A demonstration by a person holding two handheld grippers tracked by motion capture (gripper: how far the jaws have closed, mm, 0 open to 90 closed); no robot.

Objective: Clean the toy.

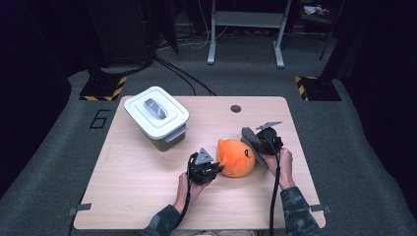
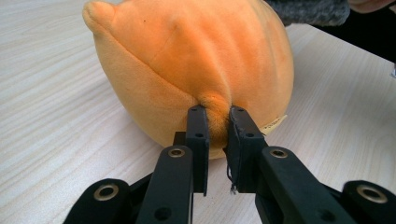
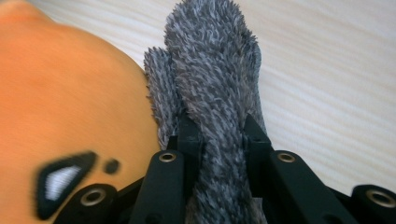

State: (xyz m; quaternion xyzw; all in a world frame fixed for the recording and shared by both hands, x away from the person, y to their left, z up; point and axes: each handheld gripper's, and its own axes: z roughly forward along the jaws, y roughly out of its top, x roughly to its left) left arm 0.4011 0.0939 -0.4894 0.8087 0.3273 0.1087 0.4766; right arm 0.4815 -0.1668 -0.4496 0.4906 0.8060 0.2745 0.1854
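— Dark room, grey carpet, one pale wooden tabletop (image 1: 147, 182) at its middle. Largest item on it?

— White lidded bin (image 1: 156, 117), toward the far left corner, well apart from the work. Lid on, grey handle on top.

— Next entry?

— Orange plush toy (image 1: 236, 157), round-bodied, lying right of centre and nearer the near edge than the far one. It sits between the two tools.

— And the tools?

— Left gripper (image 1: 215, 169), touching the toy's left side. In the left gripper view (image 2: 217, 122) its jaws are pinched together on a small tuft of the orange fabric, low on the body.

— The other?

— Right gripper (image 1: 255, 143), at the toy's far right shoulder. Jaws closed on a grey furry piece (image 3: 210, 88), a flat, oblong pad of shaggy pile.

— Which way does that piece run?

— Its long axis follows the jaws and points out past their tips; on the tabletop it slants toward the far left. One long edge lies against the orange body, just beside the black eye marking (image 3: 65, 179).

— So what does the next move turn on?

— My guess: the grey piece is already beside the toy's right flank, so only the right hand need travel, while the left pins the body.
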